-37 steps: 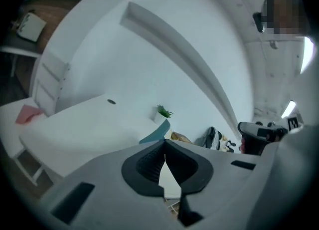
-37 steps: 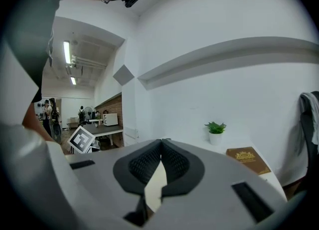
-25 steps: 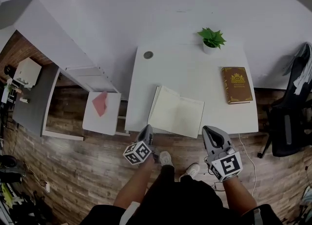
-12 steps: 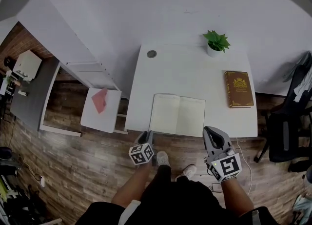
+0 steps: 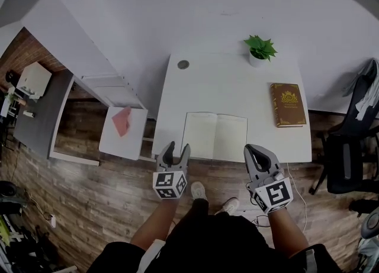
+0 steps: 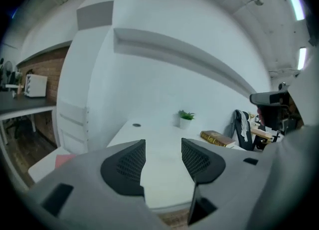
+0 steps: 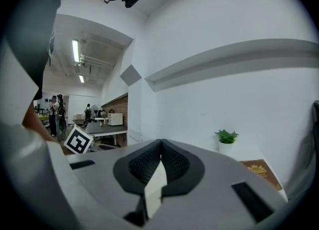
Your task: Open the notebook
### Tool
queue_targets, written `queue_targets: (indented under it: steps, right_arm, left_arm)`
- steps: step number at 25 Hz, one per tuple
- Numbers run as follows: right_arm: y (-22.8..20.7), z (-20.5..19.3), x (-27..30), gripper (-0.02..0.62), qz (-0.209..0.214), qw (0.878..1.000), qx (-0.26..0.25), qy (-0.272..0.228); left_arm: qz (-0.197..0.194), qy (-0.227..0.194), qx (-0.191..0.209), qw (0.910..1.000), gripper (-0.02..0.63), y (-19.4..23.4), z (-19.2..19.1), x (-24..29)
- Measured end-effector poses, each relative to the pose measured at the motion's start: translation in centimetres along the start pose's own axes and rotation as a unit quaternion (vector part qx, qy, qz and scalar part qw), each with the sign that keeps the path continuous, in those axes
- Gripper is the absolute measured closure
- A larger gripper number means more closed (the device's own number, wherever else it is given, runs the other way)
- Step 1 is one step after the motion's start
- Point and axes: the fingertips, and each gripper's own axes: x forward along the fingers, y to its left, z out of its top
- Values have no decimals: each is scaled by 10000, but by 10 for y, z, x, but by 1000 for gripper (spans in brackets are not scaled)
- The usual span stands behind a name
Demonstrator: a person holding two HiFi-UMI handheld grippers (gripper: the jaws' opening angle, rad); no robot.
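Observation:
The notebook (image 5: 215, 137) lies open and flat near the front edge of the white table (image 5: 231, 88), both cream pages facing up. My left gripper (image 5: 176, 146) hovers at the table's front edge, just left of the notebook. Its jaws are opening, and nothing is between them (image 6: 163, 149). My right gripper (image 5: 256, 148) is held off the front edge beside the notebook's right corner. It is shut and holds nothing (image 7: 160, 146). Neither gripper touches the notebook.
A brown book with a gold crest (image 5: 288, 104) lies at the table's right side. A small potted plant (image 5: 257, 48) and a dark round disc (image 5: 183, 64) sit at the back. A low white side table with a red item (image 5: 122, 121) stands left, and a black chair (image 5: 349, 159) right.
The notebook's raised left side has dropped flat. My left gripper has risen, rolled and gone from shut to open. The right gripper has stayed put.

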Motion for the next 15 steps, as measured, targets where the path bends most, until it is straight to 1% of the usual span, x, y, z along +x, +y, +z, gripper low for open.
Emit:
queue_targets:
  steps: [4, 7, 8, 9, 10, 11, 13, 15]
  right_arm:
    - [-4, 11, -3, 594, -61, 9999, -82, -122]
    - [-12, 11, -9, 594, -200, 9998, 2, -96]
    - [-15, 10, -13, 594, -259, 9996, 22, -83]
    - [-19, 8, -17, 594, -320, 9995, 36, -74]
    - [-21, 7, -21, 592, -382, 9992, 39, -72]
    - [-24, 7, -24, 594, -441, 9990, 27, -74]
    - [-29, 9, -29, 594, -543, 9985, -27, -91]
    - [-31, 14, -31, 594, -619, 9980, -112, -108]
  left_arm:
    - [-473, -583, 416, 9963, 402, -42, 57, 2]
    - [-696, -918, 711, 9908, 445, -70, 84, -2]
    - [-761, -994, 789, 9890, 468, -78, 89, -4]
    - [-837, -1047, 850, 9873, 506, -86, 93, -6]
    - [-946, -1072, 887, 9857, 568, -94, 96, -7]
    - [-1100, -1070, 897, 9841, 598, -103, 97, -9]
    - [-1439, -1006, 885, 9805, 600, -119, 96, -11]
    - [-1692, -911, 914, 9771, 600, -132, 93, -12]
